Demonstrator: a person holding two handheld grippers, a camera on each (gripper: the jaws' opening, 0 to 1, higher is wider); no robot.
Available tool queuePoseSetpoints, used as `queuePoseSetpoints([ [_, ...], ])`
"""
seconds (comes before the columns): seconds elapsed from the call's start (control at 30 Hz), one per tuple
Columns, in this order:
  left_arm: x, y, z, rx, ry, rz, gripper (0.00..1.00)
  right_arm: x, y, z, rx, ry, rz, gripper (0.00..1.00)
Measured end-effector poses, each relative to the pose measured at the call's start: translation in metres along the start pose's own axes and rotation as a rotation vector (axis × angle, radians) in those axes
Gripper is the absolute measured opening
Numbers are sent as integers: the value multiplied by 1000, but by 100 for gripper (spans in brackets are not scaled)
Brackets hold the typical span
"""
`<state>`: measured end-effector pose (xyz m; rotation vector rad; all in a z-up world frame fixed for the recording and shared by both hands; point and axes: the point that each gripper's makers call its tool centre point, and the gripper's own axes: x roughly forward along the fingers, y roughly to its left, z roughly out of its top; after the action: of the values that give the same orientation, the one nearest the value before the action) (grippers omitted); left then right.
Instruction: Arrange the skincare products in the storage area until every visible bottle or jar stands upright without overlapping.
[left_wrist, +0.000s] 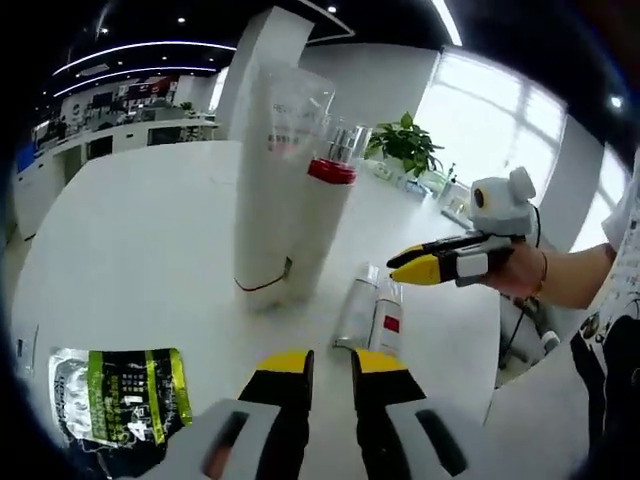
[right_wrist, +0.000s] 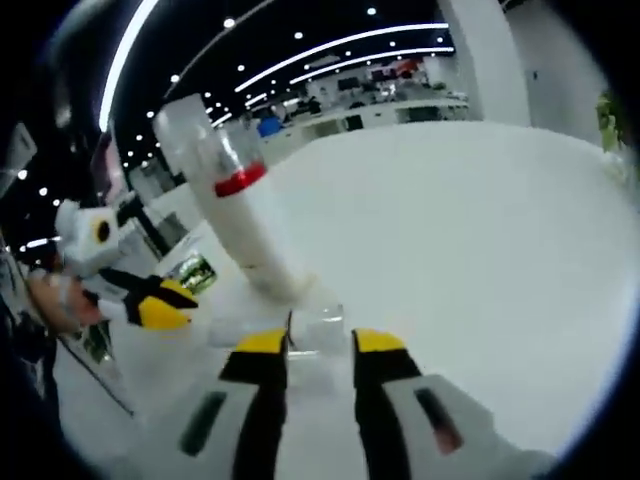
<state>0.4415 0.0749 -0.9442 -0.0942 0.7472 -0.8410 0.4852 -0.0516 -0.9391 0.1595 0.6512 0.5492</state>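
Two small bottles (left_wrist: 372, 315) lie flat at frame centre; left gripper (left_wrist: 331, 362) narrow, empty — widen, grab one mid-body, stand it clear of the tall bottles (left_wrist: 290, 190).

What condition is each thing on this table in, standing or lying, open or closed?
Tall white tube: standing upright.
Red-collared bottle: upright, clear cap on.
Two small bottles: lying side by side.
Green packet: lying flat.
Left gripper: open, empty.
Right gripper: open, empty.
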Motion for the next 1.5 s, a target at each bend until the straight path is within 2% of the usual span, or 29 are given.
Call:
queuePoseSetpoints([
  [0.23, 7, -4, -8, -32, 27, -6, 15, 12, -3, 9, 37, -8, 8, 27],
  [0.3, 8, -6, -6, -48, 22, -21, 15, 16, -2, 10, 59, 4, 14, 27],
  [0.43, 9, -7, -2, -69, 11, -28, 15, 22, 2, 6, 52, 50, 29, 25],
  [0.53, 9, -6, -2, -68, 10, -24, 15, 22, 6, 7, 41, 48, 32, 24],
  [0.77, 6, 1, -5, 37, 19, 30, 19, 25, 17, 6, -7, 71, 59, 22],
  [0.83, 6, 0, -5, 59, 25, 25, 20, 27, 20, 5, -16, 78, 67, 22],
  [1.03, 6, -5, -11, 203, 62, 29, 22, 30, 28, 1, -39, 97, 80, 22],
  [1.4, -3, 0, -14, 266, 91, 41, 23, 34, 45, -7, -69, 129, 118, 22],
  [1.5, -5, -1, -18, 303, 117, 24, 24, 35, 51, -9, -78, 138, 131, 22],
])
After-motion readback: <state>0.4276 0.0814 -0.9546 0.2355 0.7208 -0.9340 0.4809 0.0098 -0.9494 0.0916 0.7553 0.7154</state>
